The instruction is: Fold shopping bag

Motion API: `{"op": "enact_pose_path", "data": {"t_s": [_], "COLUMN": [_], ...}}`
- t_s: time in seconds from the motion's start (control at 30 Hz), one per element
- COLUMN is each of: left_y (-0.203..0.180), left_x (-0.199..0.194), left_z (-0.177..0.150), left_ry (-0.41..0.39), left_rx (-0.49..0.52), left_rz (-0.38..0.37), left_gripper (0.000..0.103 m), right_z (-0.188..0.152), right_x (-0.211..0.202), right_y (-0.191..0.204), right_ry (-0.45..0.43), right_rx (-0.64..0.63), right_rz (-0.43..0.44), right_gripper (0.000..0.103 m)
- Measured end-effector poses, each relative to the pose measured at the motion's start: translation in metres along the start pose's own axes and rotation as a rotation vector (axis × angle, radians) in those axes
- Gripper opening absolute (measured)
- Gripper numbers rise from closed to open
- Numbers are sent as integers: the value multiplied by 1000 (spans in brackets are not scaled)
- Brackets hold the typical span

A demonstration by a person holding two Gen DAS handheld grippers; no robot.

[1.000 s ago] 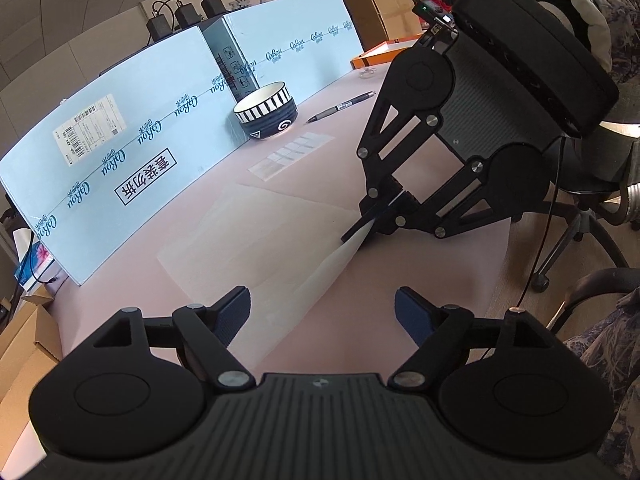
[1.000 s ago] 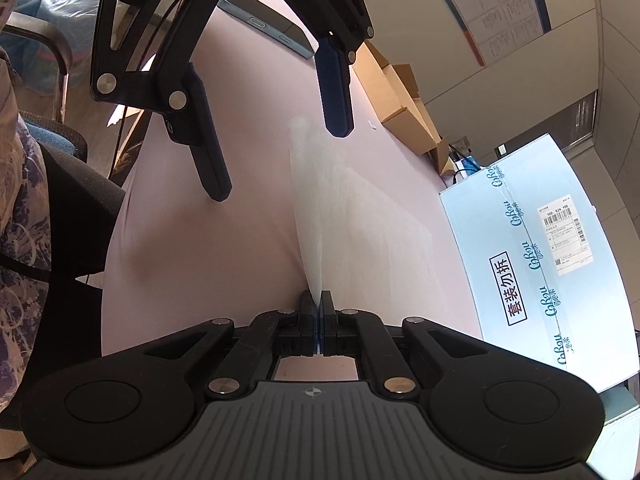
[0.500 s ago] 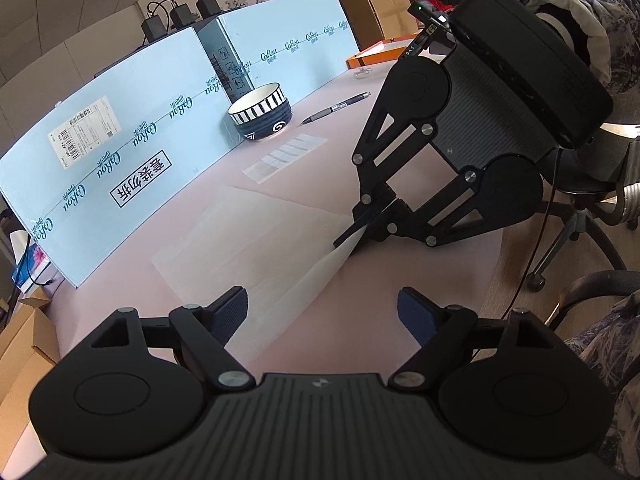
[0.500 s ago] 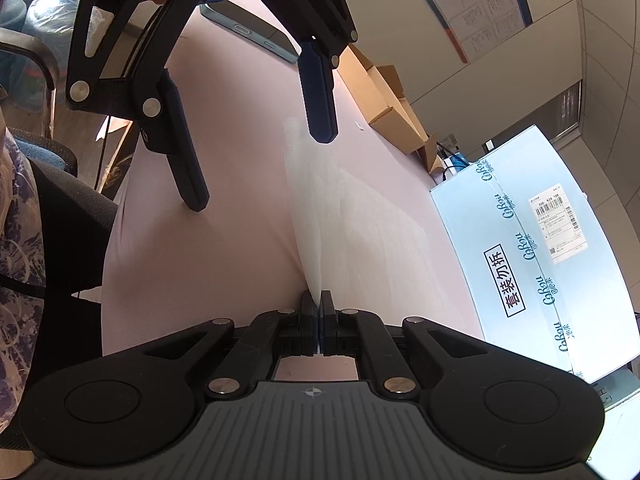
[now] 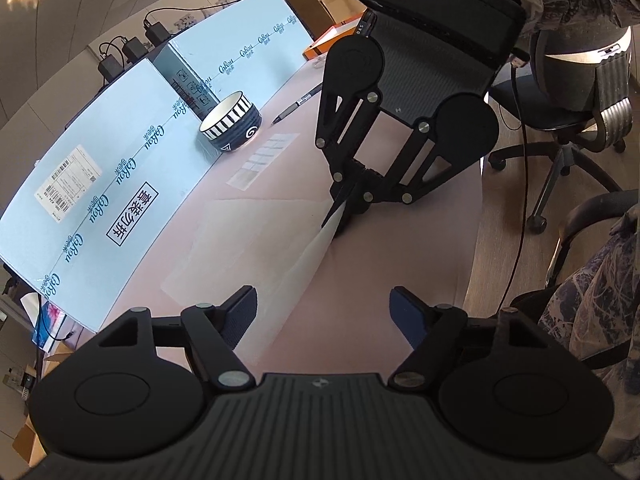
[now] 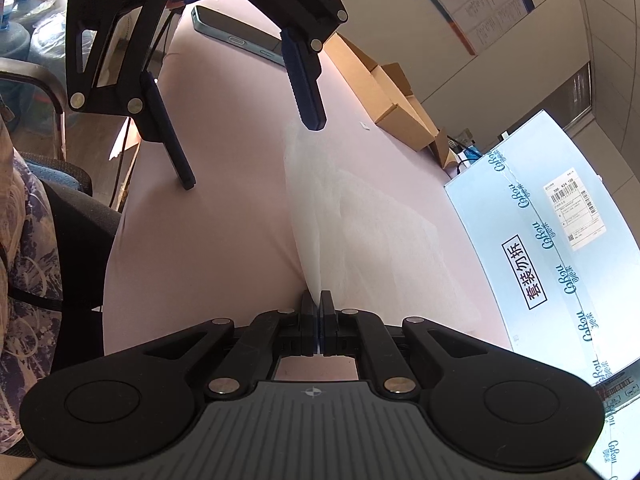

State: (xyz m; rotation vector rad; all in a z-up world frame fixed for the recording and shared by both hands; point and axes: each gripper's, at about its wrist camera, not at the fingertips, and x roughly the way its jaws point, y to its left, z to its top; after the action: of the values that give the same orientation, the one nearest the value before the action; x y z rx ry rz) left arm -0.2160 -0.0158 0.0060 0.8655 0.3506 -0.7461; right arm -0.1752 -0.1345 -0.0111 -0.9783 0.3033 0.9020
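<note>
A thin translucent white shopping bag [image 5: 256, 240] lies flat on the pink table [image 5: 400, 264], with one edge lifted into a ridge. My right gripper [image 6: 319, 300] is shut on that ridge's end; the left wrist view shows it [image 5: 340, 216] pinching the bag's far tip. My left gripper [image 5: 324, 312] hovers over the opposite end with its jaws closing. The bag's edge runs in beside its left finger [image 5: 240, 312], and neither pad presses on it. The right wrist view has the left gripper [image 6: 250, 148] over the bag's [image 6: 360, 220] far end.
A striped bowl [image 5: 232, 128], a pen [image 5: 298, 102] and a strip of labels [image 5: 264, 160] lie beyond the bag. Pale blue cardboard panels [image 5: 120, 184] wall the table's far side. A phone [image 6: 236, 36] and cardboard boxes [image 6: 392, 96] sit past the left gripper. An office chair [image 5: 560, 128] stands off the table's edge.
My left gripper's jaws have narrowed a little and the gripper has rolled, which tilts its view. My right gripper stays shut on the bag in nearly the same place.
</note>
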Motion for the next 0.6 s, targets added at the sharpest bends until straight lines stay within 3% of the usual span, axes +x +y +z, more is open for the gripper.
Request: {"op": "enact_pose_path", "data": {"t_s": [0.13, 0.23, 0.3, 0.37, 0.5, 0.6], "left_y": [-3, 1, 9, 19, 37, 42], "left_x": [5, 9, 13, 17, 29, 39], "left_z": [2, 3, 3, 3, 4, 0], "left_ry": [5, 28, 45, 60, 84, 117], "left_rx": [40, 65, 62, 54, 34, 23], "left_rz": [21, 60, 48, 35, 43, -6], "left_gripper": [65, 65, 60, 47, 31, 18], "right_z": [-2, 0, 1, 0, -3, -4], "right_x": [-1, -2, -2, -2, -2, 2], "right_y": [-5, 1, 4, 4, 1, -3], "right_ry": [-21, -16, -12, -17, -35, -50], "right_rx": [38, -7, -36, -36, -10, 9], "right_rz": [26, 19, 14, 17, 28, 33], "right_gripper": [3, 3, 3, 3, 3, 3]}}
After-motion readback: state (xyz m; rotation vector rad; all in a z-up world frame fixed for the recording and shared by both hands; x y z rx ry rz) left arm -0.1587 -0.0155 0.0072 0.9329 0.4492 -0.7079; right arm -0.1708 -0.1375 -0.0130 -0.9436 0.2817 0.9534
